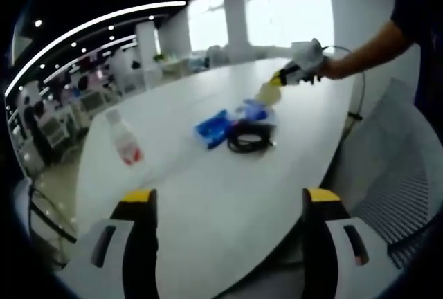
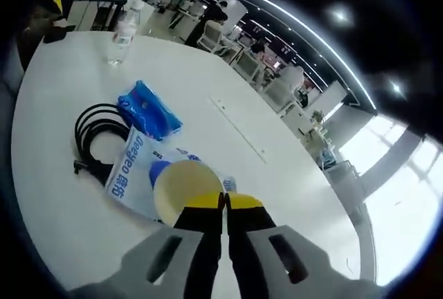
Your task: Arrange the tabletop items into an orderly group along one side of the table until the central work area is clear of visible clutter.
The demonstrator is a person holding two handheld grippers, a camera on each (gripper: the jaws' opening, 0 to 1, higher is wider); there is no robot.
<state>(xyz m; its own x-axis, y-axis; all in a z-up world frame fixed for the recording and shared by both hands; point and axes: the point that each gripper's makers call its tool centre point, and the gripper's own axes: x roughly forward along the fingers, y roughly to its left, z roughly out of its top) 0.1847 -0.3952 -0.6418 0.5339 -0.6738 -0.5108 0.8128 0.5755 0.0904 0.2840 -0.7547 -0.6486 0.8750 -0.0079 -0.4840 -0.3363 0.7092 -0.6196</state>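
My right gripper (image 2: 223, 201) is shut on the rim of a pale yellow bowl (image 2: 185, 189), holding it just above a white wipes pack with blue lettering (image 2: 130, 169). The left gripper view shows that right gripper (image 1: 296, 70), in a person's hand, carrying the bowl (image 1: 268, 93) over the pile. A blue packet (image 2: 149, 110) and a coiled black cable (image 2: 95, 133) lie beside the pack. A clear water bottle with a red label (image 1: 124, 140) stands apart to the left. My left gripper (image 1: 230, 198) is open over the near table edge with nothing between its fingers.
The long white table (image 1: 208, 195) runs away toward bright windows. A white mesh chair (image 1: 405, 174) stands at its right side. A thin slot (image 2: 239, 131) runs along the table's middle. Office desks and chairs (image 2: 228, 36) stand beyond the table.
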